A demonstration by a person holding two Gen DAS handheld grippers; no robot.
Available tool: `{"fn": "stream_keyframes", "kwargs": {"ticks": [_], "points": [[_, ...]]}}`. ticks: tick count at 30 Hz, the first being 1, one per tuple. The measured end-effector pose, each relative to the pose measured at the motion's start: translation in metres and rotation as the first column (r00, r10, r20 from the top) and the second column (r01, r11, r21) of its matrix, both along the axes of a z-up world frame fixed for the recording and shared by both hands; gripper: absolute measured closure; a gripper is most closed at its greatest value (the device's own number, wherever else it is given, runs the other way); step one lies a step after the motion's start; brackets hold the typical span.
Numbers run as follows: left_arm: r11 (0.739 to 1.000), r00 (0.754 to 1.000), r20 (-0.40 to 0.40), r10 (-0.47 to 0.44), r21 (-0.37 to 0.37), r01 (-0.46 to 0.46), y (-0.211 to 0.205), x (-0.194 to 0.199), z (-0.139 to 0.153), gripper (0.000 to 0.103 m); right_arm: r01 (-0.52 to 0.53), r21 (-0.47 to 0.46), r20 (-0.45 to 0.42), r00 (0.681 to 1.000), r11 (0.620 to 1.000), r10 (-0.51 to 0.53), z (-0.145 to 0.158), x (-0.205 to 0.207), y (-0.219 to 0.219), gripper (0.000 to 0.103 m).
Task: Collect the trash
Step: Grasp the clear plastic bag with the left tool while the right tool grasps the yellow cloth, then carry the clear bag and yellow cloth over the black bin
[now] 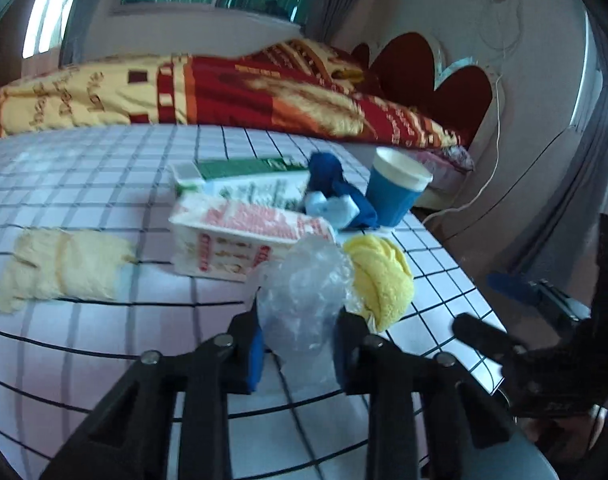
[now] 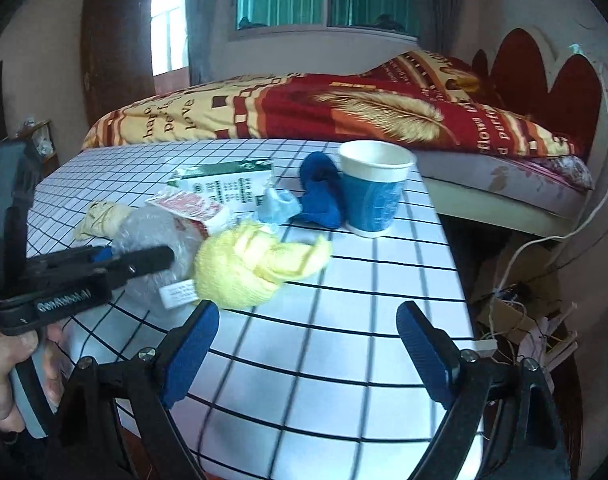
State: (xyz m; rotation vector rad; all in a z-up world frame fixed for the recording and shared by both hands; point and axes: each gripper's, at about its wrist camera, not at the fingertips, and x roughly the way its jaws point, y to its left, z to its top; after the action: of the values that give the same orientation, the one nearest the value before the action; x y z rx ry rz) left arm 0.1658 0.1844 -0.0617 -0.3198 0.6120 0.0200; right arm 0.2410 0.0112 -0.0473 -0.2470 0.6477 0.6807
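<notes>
My left gripper [image 1: 298, 328] is shut on a crumpled clear plastic bag [image 1: 304, 292], held just above the checked table [image 1: 104, 344]. The bag also shows in the right wrist view [image 2: 160, 236], with the left gripper [image 2: 144, 260] around it. My right gripper [image 2: 308, 320] is open and empty over the table's near right part. Past the bag lie a yellow sock [image 1: 384, 280], a red-and-white carton [image 1: 240, 240], a green-and-white carton [image 1: 248, 184], a blue sock [image 1: 336, 188] and a blue paper cup [image 1: 396, 192].
A second yellow sock [image 1: 64, 268] lies at the table's left. A bed with a red and yellow blanket [image 2: 324, 108] stands behind the table. Cardboard and cables [image 2: 516, 312] lie on the floor past the table's right edge.
</notes>
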Motion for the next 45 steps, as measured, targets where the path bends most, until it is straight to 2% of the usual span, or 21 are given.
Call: {"fn": "stream_keyframes", "kwargs": {"ticks": [3, 6, 7, 13, 14, 16, 19, 23, 35, 45], "points": [[0.998, 1.0, 0.017, 0.026, 0.05, -0.027, 0.007, -0.014, 0.006, 0.076, -0.033, -0.001, -0.014, 0.999, 0.999, 0.033, -0.004, 0.003, 0.018, 0.013], [0.993, 0.997, 0.004, 0.072, 0.091, -0.072, 0.016, -0.023, 0.005, 0.076, -0.053, -0.007, -0.04, 0.998, 0.999, 0.053, -0.011, 0.007, 0.037, 0.021], [0.992, 0.996, 0.001, 0.087, 0.096, -0.087, 0.019, -0.024, 0.004, 0.076, -0.058, -0.013, -0.052, 0.997, 0.998, 0.057, -0.013, 0.009, 0.043, 0.024], [0.986, 0.99, -0.023, 0.136, 0.103, -0.133, 0.036, -0.027, -0.004, 0.076, -0.059, -0.027, -0.103, 0.993, 0.998, 0.056, -0.024, 0.016, 0.068, 0.025], [0.986, 0.991, -0.027, 0.134, 0.103, -0.13, 0.036, -0.027, -0.005, 0.076, -0.059, -0.032, -0.113, 0.992, 0.998, 0.055, -0.026, 0.018, 0.071, 0.028], [0.986, 0.991, -0.03, 0.13, 0.107, -0.126, 0.037, -0.025, -0.005, 0.076, -0.06, -0.034, -0.137, 0.989, 0.998, 0.055, -0.03, 0.021, 0.072, 0.061], [0.986, 0.992, -0.024, 0.121, 0.12, -0.117, 0.033, -0.028, -0.004, 0.076, -0.069, 0.008, -0.138, 0.988, 0.998, 0.069, -0.026, 0.018, 0.064, 0.068], [0.986, 0.994, -0.013, 0.11, 0.131, -0.107, 0.025, -0.032, 0.0, 0.076, -0.051, 0.03, -0.087, 0.995, 0.998, 0.053, -0.015, 0.004, 0.046, 0.069], [0.987, 0.996, 0.039, 0.077, 0.138, -0.082, -0.009, -0.051, 0.016, 0.076, 0.007, 0.059, -0.01, 1.0, 0.998, -0.006, 0.016, -0.031, -0.015, 0.069], [0.986, 0.999, 0.043, -0.002, 0.164, -0.005, -0.051, -0.06, 0.026, 0.076, 0.046, 0.088, 0.034, 0.998, 0.995, -0.049, 0.034, -0.061, -0.055, 0.069]]}}
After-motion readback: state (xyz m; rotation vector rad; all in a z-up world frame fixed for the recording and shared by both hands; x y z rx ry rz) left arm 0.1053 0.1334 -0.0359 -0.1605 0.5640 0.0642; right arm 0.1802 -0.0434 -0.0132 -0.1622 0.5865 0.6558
